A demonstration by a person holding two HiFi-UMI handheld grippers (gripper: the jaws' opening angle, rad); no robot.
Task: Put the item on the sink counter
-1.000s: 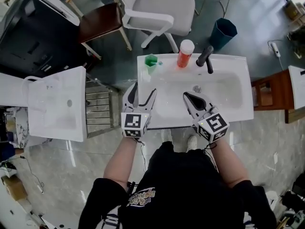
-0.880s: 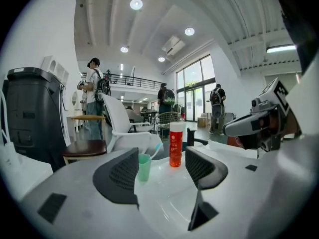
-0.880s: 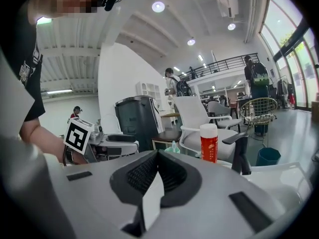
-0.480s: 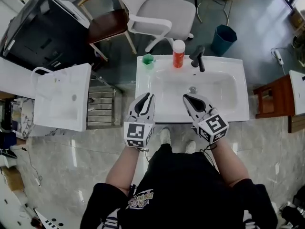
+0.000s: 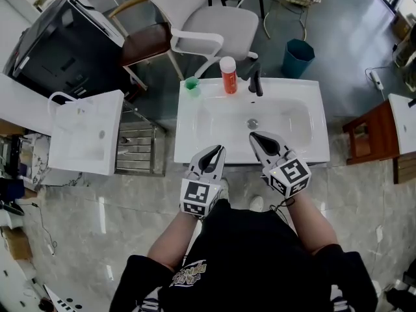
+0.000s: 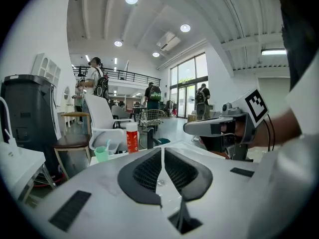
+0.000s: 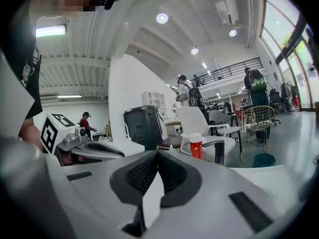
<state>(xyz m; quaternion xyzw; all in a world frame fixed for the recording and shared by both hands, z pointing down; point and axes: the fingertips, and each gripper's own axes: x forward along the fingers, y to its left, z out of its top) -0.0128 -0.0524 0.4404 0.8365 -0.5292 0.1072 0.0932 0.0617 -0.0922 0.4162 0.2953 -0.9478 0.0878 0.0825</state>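
Overhead, the person stands at the front of the white sink counter [image 5: 318,153] with both bare forearms stretched forward from a black shirt, a tool in each hand. The left gripper [image 5: 219,150] lies slanted up and to the right, its tips over the counter's front rim and its marker cube [image 5: 198,197] back over the floor. Its jaws are pressed together with nothing between them; the left gripper view shows the two ribbed pads [image 6: 149,171] meeting at the tip. The right gripper [image 5: 255,136] slants up and to the left, its tips over the near part of the basin [image 5: 286,119], so the two tools converge towards each other without touching. Its jaws are likewise closed and empty. The red bottle [image 5: 228,75] with a white cap stands upright on the counter's rear ledge, between the green cup [image 5: 191,84] on its left and the black faucet [image 5: 255,80] on its right. All three stand well apart from both grippers. Behind the counter stands a white chair [image 5: 214,19].
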